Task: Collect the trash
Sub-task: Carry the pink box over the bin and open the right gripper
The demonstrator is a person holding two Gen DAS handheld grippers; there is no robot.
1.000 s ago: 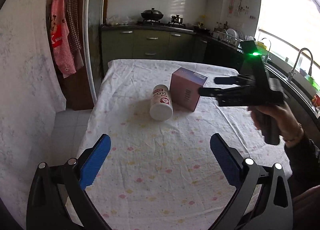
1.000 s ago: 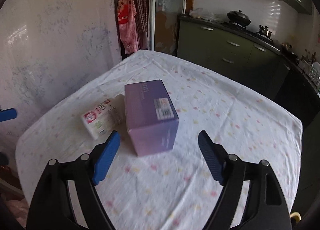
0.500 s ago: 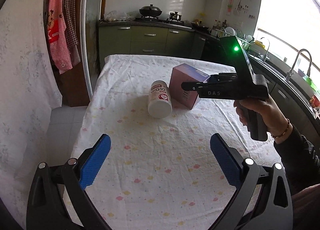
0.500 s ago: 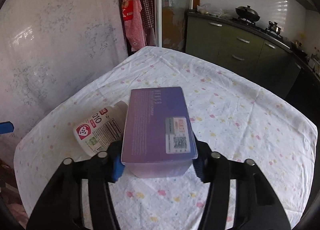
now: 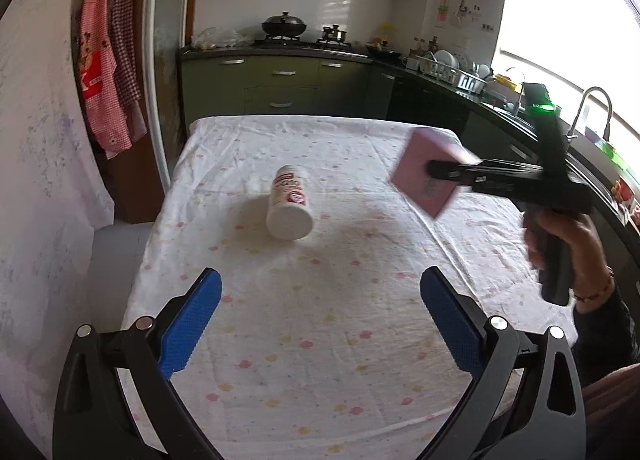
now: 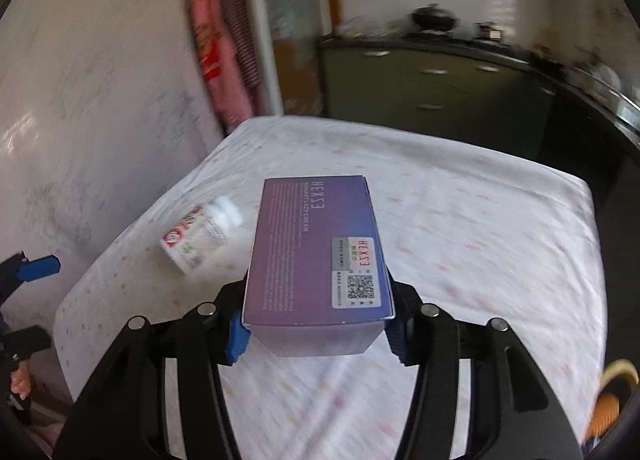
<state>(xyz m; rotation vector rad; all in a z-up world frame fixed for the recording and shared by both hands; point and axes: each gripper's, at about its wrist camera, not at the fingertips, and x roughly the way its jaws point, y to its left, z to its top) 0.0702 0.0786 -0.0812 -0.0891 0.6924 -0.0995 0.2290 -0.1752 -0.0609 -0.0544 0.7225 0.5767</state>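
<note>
A purple carton (image 6: 316, 256) with a QR label sits between my right gripper's (image 6: 316, 334) blue pads, which are shut on it. In the left wrist view the carton (image 5: 416, 176) is lifted and tilted above the table's right side, held by the right gripper (image 5: 436, 172). A white supplement bottle (image 5: 289, 209) lies on its side on the flowered tablecloth (image 5: 320, 340); it also shows in the right wrist view (image 6: 200, 236), left of the carton. My left gripper (image 5: 320, 320) is open and empty, over the near table, short of the bottle.
Kitchen cabinets and a stove (image 5: 284, 26) stand beyond the table's far edge. A counter with a dish rack and sink tap (image 5: 596, 108) runs along the right. Aprons (image 5: 108, 76) hang on the left wall. The floor drops off at the table's left.
My right gripper closed on the purple carton, lifted it off the table and carried it right, away from the bottle. The left gripper stayed open and edged slightly forward.
</note>
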